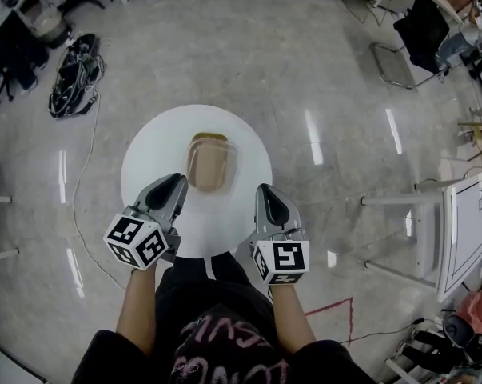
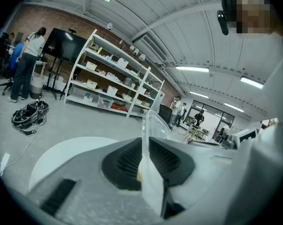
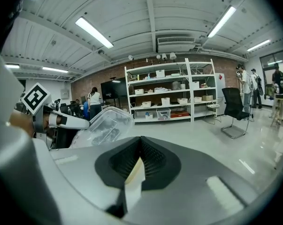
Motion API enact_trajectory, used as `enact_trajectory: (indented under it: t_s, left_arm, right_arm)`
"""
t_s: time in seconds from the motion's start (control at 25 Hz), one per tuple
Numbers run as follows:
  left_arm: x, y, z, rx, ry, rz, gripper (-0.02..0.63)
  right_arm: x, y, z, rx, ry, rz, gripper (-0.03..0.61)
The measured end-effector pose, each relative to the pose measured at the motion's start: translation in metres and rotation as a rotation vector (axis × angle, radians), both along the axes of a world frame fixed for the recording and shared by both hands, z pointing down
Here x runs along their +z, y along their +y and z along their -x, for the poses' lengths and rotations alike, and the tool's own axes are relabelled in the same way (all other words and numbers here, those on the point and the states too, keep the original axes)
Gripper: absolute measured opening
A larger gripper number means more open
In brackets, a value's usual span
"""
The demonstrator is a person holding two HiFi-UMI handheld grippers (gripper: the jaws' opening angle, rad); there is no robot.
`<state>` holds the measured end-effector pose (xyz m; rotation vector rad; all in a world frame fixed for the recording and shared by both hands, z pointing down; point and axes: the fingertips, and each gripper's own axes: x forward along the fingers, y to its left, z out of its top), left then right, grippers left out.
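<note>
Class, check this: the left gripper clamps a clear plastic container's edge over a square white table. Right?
No: the table is round, not square, as the head view shows. The left gripper does clamp the clear plastic container by its edge over it.

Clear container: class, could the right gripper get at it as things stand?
Probably yes: the clear container, clamped by the left gripper, is close beside the right gripper with nothing between. But that gripper's jaws are shut on a pale thin piece.

Your left hand-held gripper (image 2: 146, 165) pinches the thin edge of a clear plastic container (image 2: 154, 125), which rises upright between the jaws, above the white round surface (image 2: 61, 153).
</note>
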<state>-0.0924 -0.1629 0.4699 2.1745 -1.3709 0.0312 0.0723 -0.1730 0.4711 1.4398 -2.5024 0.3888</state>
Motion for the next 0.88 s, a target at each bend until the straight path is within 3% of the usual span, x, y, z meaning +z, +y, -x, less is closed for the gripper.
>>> enact_trajectory:
  t_s: [0.56, 0.88]
  left_arm:
    - [-0.057, 0.035, 0.000, -0.040, -0.029, -0.109, 0.046]
    - [-0.094, 0.043, 0.017, -0.074, -0.042, -0.165, 0.046]
  right_arm:
    - [-0.052, 0.022, -0.004, -0.036, -0.034, -0.099, 0.011]
    - [-0.088, 0.023, 0.014, -0.072, -0.049, -0.149, 0.011]
